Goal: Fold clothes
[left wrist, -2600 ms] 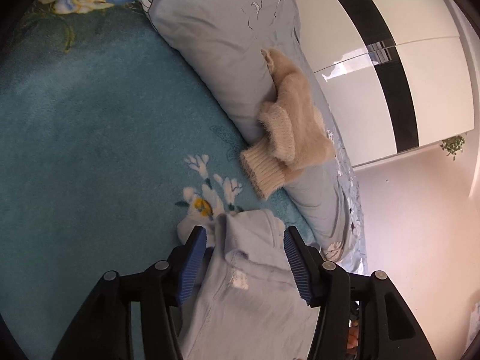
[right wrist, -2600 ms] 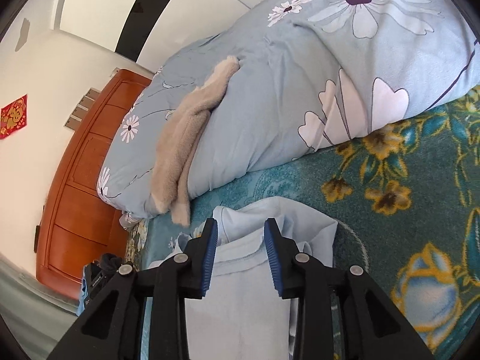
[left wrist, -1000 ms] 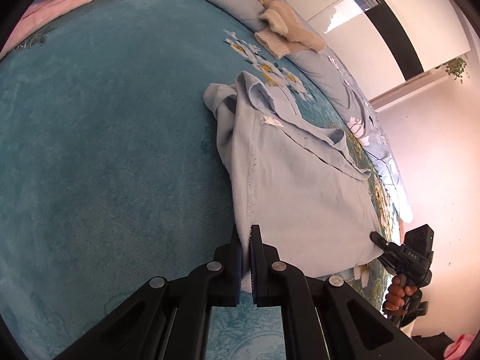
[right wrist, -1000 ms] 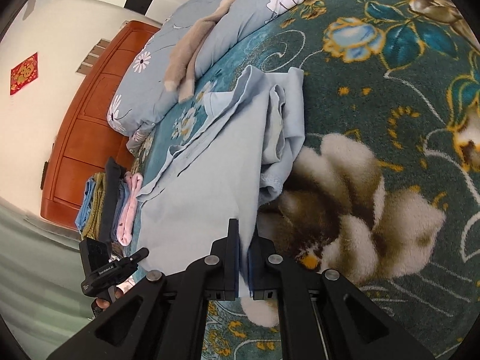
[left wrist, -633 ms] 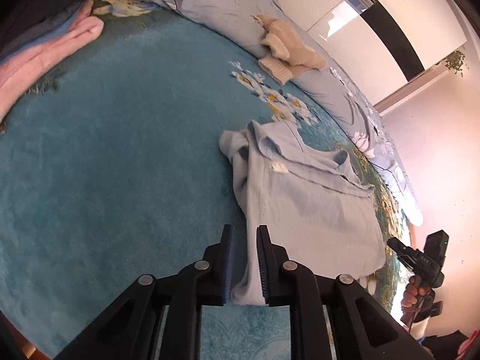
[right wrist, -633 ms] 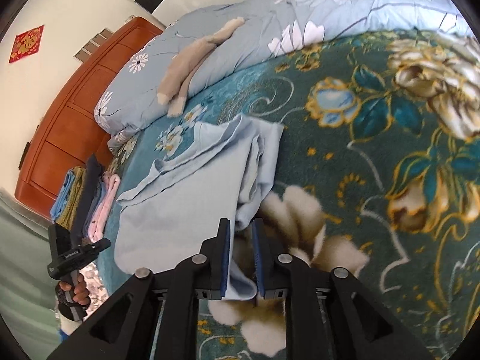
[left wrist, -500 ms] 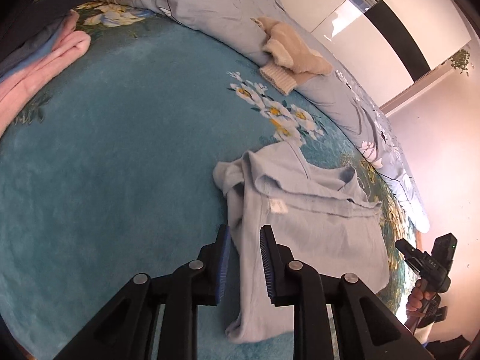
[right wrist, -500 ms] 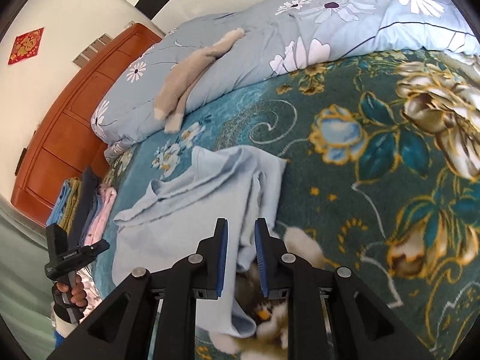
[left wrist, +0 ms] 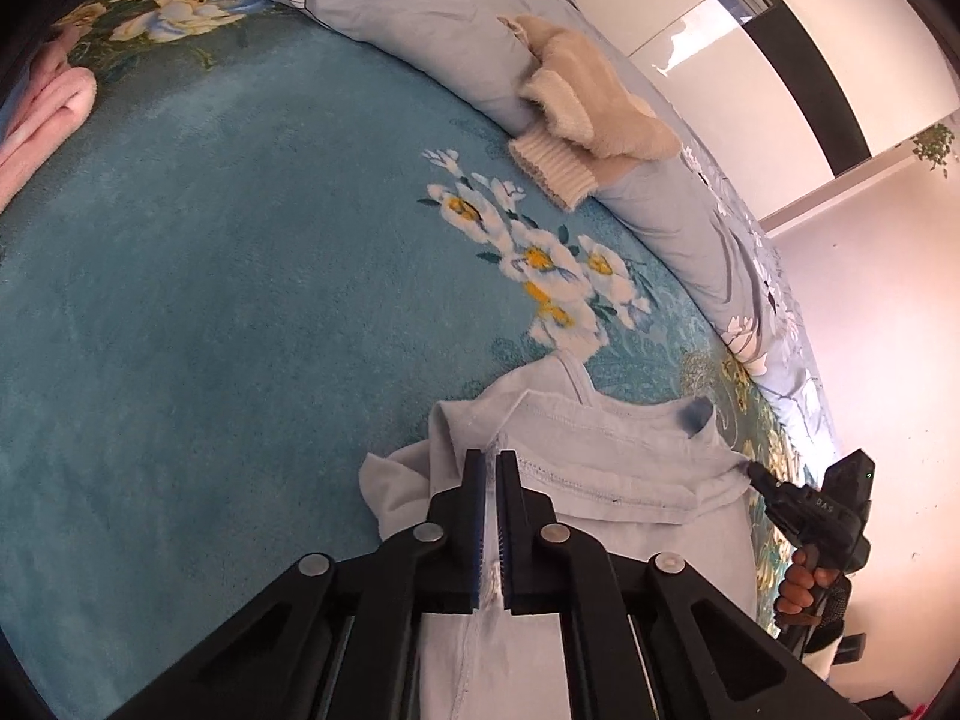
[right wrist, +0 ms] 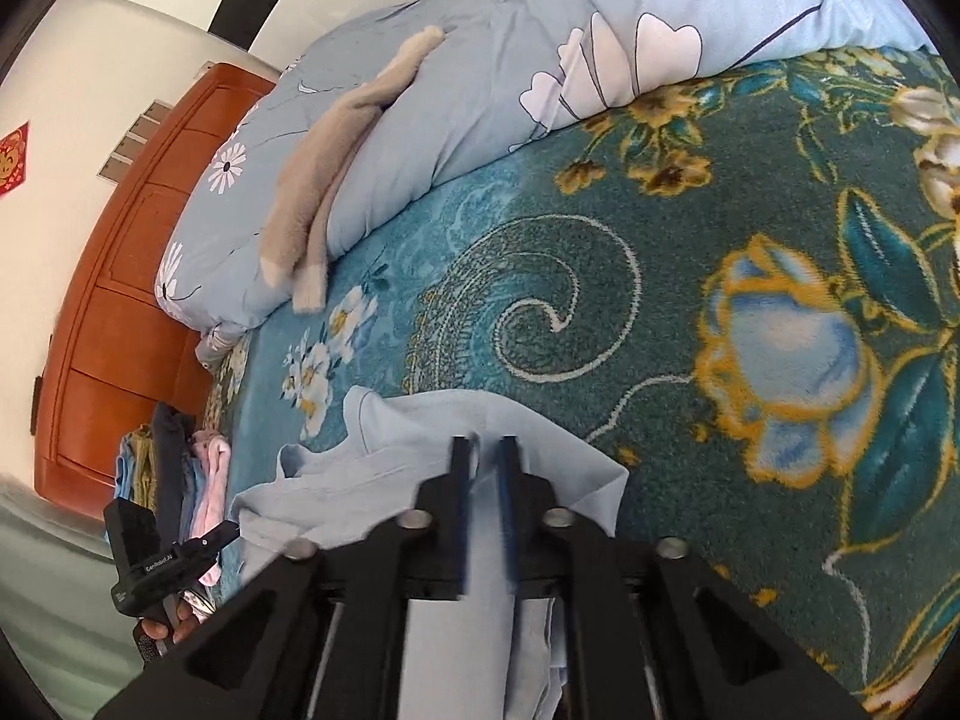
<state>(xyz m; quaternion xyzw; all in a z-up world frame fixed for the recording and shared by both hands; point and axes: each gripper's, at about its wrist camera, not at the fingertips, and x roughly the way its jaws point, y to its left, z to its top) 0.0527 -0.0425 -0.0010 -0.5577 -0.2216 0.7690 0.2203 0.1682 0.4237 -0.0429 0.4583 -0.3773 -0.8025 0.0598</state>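
Pale-blue shirt (left wrist: 606, 468) edges are pinched in both left tongs (left wrist: 492, 456) and right tongs (right wrist: 482, 444), teal blanket (left wrist: 240, 276) beyond.

**Right gripper pinches pale blue shirt on floral blanket**

The right gripper (right wrist: 482, 456) has its jaws nearly together around a fold of the pale blue shirt (right wrist: 420, 450), which lies bunched on the teal floral blanket (right wrist: 690, 312). Far off, a beige sweater (right wrist: 327, 162) drapes over the blue flowered duvet (right wrist: 510, 78). At near left, the left gripper (right wrist: 222, 531) touches the shirt's edge beside a stack of folded clothes (right wrist: 174, 462).
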